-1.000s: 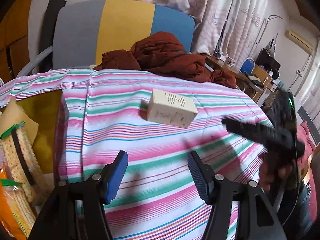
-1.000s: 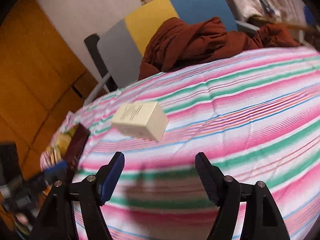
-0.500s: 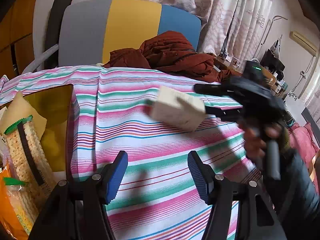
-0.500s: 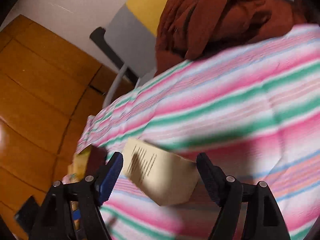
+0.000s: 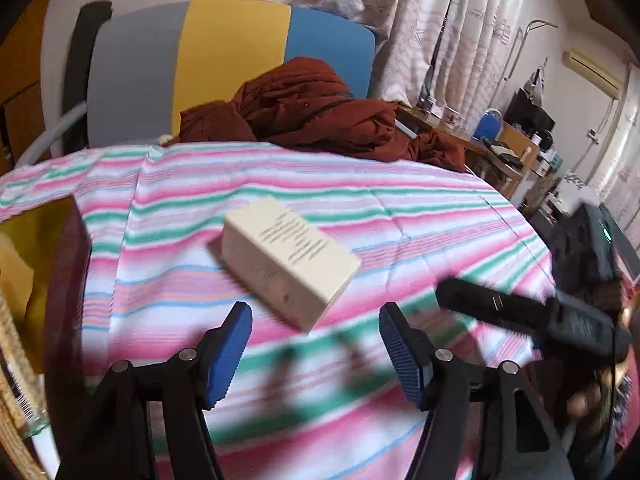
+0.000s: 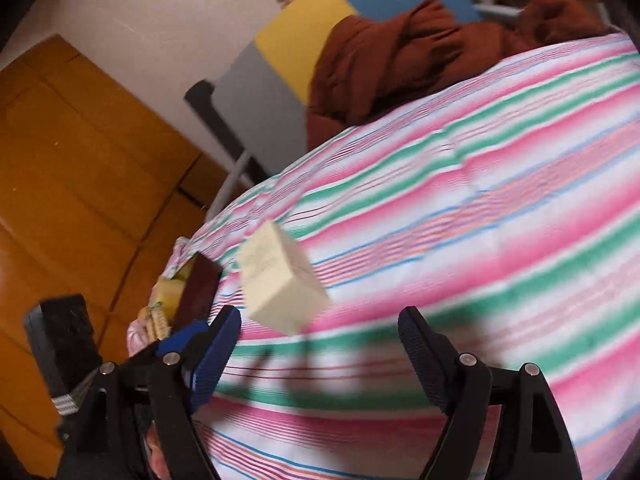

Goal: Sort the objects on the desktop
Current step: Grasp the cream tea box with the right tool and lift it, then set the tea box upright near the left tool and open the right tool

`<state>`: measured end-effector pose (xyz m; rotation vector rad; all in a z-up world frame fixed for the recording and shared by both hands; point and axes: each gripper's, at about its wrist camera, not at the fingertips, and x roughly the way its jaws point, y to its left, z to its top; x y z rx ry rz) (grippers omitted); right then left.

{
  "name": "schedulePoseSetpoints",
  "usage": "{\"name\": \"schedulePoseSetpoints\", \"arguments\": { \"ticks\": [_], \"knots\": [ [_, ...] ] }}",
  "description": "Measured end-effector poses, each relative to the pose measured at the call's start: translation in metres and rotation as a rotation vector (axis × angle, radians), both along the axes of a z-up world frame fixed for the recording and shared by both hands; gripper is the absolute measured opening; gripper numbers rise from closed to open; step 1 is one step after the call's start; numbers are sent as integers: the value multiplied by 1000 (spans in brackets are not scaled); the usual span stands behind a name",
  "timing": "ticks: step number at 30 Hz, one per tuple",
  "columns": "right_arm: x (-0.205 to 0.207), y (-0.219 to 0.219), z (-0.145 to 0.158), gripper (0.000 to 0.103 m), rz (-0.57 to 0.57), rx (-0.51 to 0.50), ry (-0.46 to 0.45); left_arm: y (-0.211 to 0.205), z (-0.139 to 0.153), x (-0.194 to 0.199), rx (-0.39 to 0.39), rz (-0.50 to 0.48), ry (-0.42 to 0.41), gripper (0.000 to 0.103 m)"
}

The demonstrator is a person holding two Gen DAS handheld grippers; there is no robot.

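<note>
Now the cream box (image 5: pixel 290 262) is lying loose on the striped cloth (image 5: pixel 400 208), no longer between the right gripper's (image 6: pixel 320 354) fingers.

Half a second ago it was sitting inside that gripper's span; now the right one is hanging back with jaws spread and empty, and the box is resting just ahead of the left gripper (image 5: pixel 316 350), whose jaws are also gaping wide. Seemingly the left side is taking over, with the yellow-lined bin (image 5: pixel 52 240) waiting nearby.
</note>
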<state>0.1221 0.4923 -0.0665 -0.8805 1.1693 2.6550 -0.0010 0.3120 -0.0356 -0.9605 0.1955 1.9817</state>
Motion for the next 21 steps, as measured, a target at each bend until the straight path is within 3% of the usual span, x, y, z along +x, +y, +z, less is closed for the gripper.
{"name": "schedulePoseSetpoints", "arguments": {
  "ticks": [3,6,13,21],
  "knots": [
    [9,3,-9,82,-29,-5,-2,19,-4,2,-6,25,1,73],
    [12,7,-22,82,-40,-30,-11,35,-8,6,-38,70,52,74],
    [14,3,-23,82,-23,24,37,59,-12,10,-119,148,159,74],
    [19,-1,-24,83,-15,39,64,49,-24,-11,-134,220,119,74]
  ]
}}
